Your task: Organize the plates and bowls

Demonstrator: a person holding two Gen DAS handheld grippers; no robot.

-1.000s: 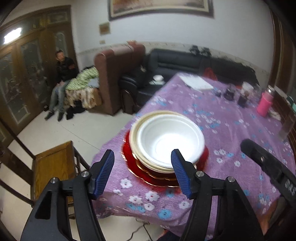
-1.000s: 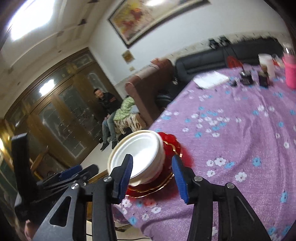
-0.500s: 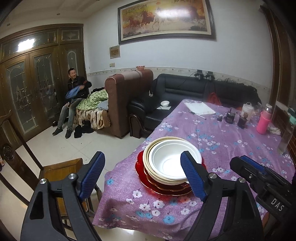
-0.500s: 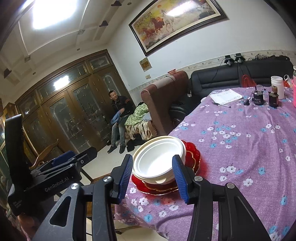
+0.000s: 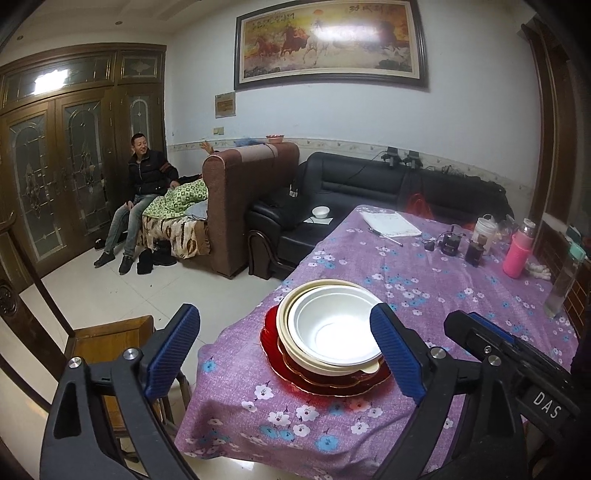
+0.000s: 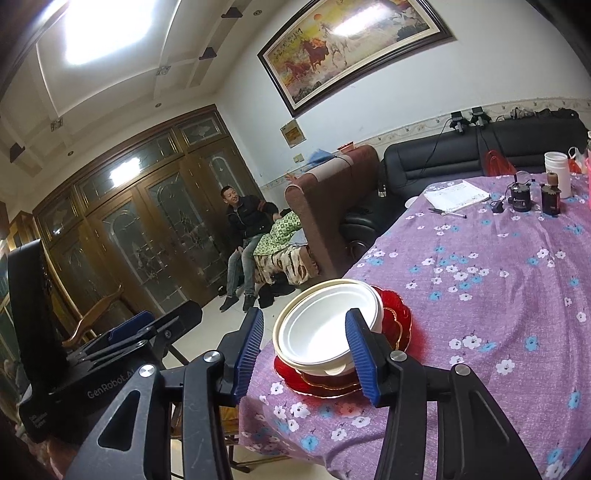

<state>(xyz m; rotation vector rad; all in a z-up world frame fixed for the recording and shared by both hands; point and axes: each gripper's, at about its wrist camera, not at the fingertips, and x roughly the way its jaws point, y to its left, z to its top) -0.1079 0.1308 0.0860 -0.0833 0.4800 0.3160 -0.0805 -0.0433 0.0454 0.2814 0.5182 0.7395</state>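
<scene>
White walls enclosed the room, with a framed painting of running horses hung high above a black leather sofa. Beside the sofa stood a brown armchair. Dark wooden doors with patterned glass filled the left side. The floor was pale tile. A bright ceiling light glared overhead.

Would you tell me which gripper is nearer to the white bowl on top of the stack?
Hard to call; perhaps the right gripper, open, with the white bowl framed closely between its fingers. The left gripper, open wider, hangs back off the table corner.
</scene>
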